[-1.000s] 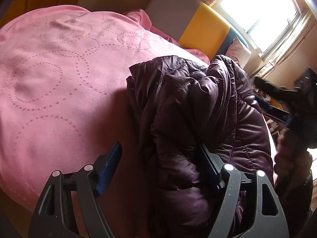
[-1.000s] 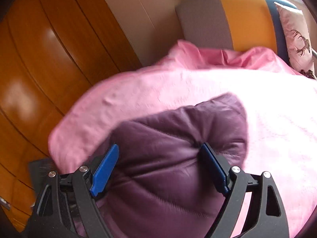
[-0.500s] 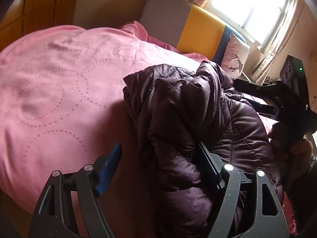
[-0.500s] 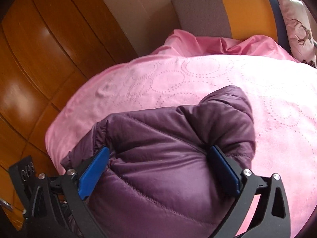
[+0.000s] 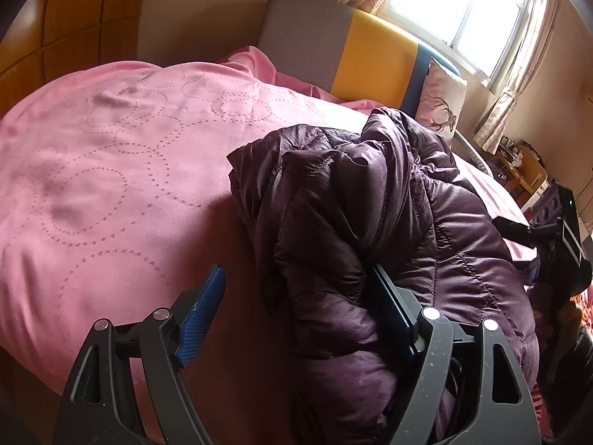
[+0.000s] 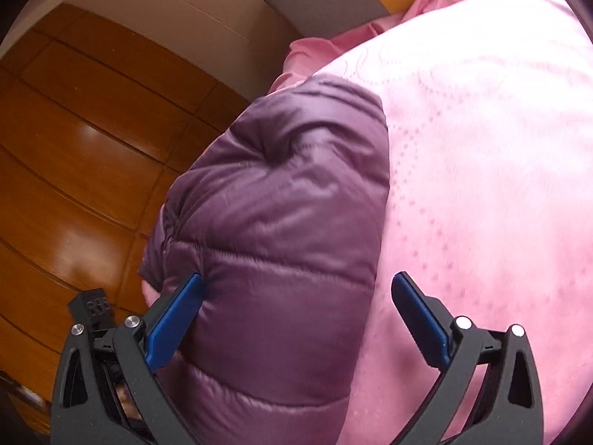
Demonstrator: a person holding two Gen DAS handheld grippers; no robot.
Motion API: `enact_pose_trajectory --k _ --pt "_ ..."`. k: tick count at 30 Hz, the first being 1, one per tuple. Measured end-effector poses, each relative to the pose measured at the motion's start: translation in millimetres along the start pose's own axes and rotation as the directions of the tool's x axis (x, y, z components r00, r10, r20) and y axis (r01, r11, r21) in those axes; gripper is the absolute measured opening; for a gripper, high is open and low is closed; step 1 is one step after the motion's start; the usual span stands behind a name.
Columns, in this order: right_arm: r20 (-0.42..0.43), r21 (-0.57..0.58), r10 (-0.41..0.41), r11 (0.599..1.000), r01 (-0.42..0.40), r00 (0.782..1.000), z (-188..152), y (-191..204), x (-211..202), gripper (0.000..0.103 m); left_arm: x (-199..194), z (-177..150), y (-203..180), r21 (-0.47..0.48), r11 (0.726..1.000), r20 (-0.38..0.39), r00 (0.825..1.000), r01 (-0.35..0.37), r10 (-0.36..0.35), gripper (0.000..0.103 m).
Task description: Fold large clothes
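Note:
A dark purple quilted jacket (image 5: 370,204) lies bunched on a pink bedspread (image 5: 111,167). My left gripper (image 5: 296,270) stands wide, its jaws opening a little. A thick fold of the jacket rests against the right pad (image 5: 385,296), and the left pad hangs free over the bedspread. In the right wrist view, my right gripper (image 6: 298,278) is open wide over a smooth padded part of the jacket (image 6: 289,185). Its left pad (image 6: 174,319) brushes the jacket's edge; its right pad sits over the pink bedspread (image 6: 481,148). The right tool's black body (image 5: 559,222) shows at the right edge.
A grey, yellow and blue headboard (image 5: 370,55) and a deer-print pillow (image 5: 441,100) stand at the bed's far end under a bright window (image 5: 463,7). A glossy wooden wardrobe (image 6: 92,148) runs along the bed's side. A cluttered wooden stand (image 5: 519,163) is at the far right.
The right gripper opened wider, rolled and dropped closer to the jacket near the bed's wardrobe side. The left gripper rolled slightly and stayed by the same fold.

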State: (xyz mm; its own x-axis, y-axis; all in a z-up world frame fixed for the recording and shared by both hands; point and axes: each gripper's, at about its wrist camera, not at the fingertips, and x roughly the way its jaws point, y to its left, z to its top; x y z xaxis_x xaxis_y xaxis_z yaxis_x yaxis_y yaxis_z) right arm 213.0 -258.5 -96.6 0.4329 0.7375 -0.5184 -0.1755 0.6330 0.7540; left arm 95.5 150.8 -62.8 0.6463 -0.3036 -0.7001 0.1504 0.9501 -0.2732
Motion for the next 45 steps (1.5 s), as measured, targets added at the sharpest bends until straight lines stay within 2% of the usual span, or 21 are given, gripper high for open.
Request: enact_pose_trajectory --k 4,7,11,15,17,19,20,22,24,27,30,33,34,37,40,43,45 --pt "-0.047 0.022 0.082 0.996 -0.081 0.996 -4.1 -5.3 8.6 0.101 1.7 0.1 6.8 -0.034 0.999 -0.013 0.999 0.033 -0.034 0.079" --pt "-0.079 0.01 0.121 0.993 -0.121 0.99 -7.6 -2.2 17.8 0.101 4.9 -1.7 17.4 -0.084 0.992 -0.023 0.995 0.096 -0.098 0.079" --pt "-0.101 -0.009 0.132 0.991 -0.133 0.986 -10.6 4.4 27.6 0.101 14.2 -6.7 37.8 -0.175 0.963 -0.031 0.977 0.203 -0.211 0.08" --pt "-0.111 -0.03 0.138 0.989 -0.142 0.984 -16.2 9.1 31.2 0.101 20.9 -11.0 47.9 -0.21 0.938 -0.023 0.958 0.274 -0.285 0.078" --pt "-0.103 -0.045 0.134 0.989 -0.139 0.986 -18.7 13.7 32.5 0.097 24.0 -12.7 52.1 -0.232 0.918 -0.019 0.942 0.322 -0.335 0.072" --pt "-0.09 -0.058 0.127 0.989 -0.132 0.988 -22.0 18.4 29.2 0.084 27.0 -14.1 56.2 -0.262 0.891 -0.011 0.922 0.371 -0.387 0.065" --pt "-0.082 -0.066 0.123 0.989 -0.129 0.989 -23.8 20.7 26.7 0.08 27.1 -13.8 56.3 -0.269 0.881 -0.008 0.913 0.39 -0.407 0.057" --pt "-0.066 -0.084 0.123 0.988 -0.128 0.99 -29.2 29.4 17.7 0.069 27.0 -14.5 55.2 -0.28 0.86 0.003 0.896 0.427 -0.444 0.051" --pt "-0.051 -0.102 0.127 0.986 -0.131 0.991 -32.9 36.1 9.9 0.063 26.4 -13.8 52.9 -0.287 0.842 0.014 0.881 0.457 -0.473 0.045" --pt "-0.014 -0.141 0.121 0.982 -0.122 0.993 -40.9 45.9 -8.0 0.059 25.6 -10.3 44.5 -0.289 0.819 0.034 0.861 0.495 -0.508 0.044" --pt "0.045 -0.151 0.114 0.983 -0.106 0.992 -45.4 43.1 -36.1 0.058 29.6 -2.3 21.3 -0.263 0.811 0.025 0.844 0.523 -0.536 0.044" --pt "0.119 -0.147 0.085 0.987 -0.067 0.989 -43.4 32.9 -67.5 0.058 44.8 15.9 -19.3 -0.217 0.795 -0.007 0.813 0.567 -0.582 0.044" --pt "0.154 -0.139 0.065 0.989 -0.044 0.986 -41.7 25.9 -83.6 0.058 50.7 21.4 -30.3 -0.205 0.793 -0.017 0.808 0.574 -0.589 0.044" --pt "0.24 -0.114 0.008 0.993 0.02 0.971 -37.1 5.6 -127.2 0.057 74.8 42.7 -87.4 -0.14 0.78 -0.066 0.78 0.61 -0.622 0.044" --pt "0.318 -0.077 -0.063 0.993 0.092 0.946 -32.1 -19.3 -166.1 0.057 104.0 65.5 -147.1 -0.081 0.765 -0.128 0.755 0.638 -0.643 0.044" --pt "0.355 -0.017 -0.15 0.986 0.167 0.923 -31.3 -51.7 -191.0 0.057 133.9 83.0 -202.5 -0.028 0.761 -0.197 0.742 0.648 -0.64 0.044" --pt "0.345 0.022 -0.217 0.974 0.224 0.913 -35.5 -72.8 -195.1 0.058 153.2 87.1 -233.1 0.021 0.777 -0.25 0.756 0.629 -0.605 0.044"
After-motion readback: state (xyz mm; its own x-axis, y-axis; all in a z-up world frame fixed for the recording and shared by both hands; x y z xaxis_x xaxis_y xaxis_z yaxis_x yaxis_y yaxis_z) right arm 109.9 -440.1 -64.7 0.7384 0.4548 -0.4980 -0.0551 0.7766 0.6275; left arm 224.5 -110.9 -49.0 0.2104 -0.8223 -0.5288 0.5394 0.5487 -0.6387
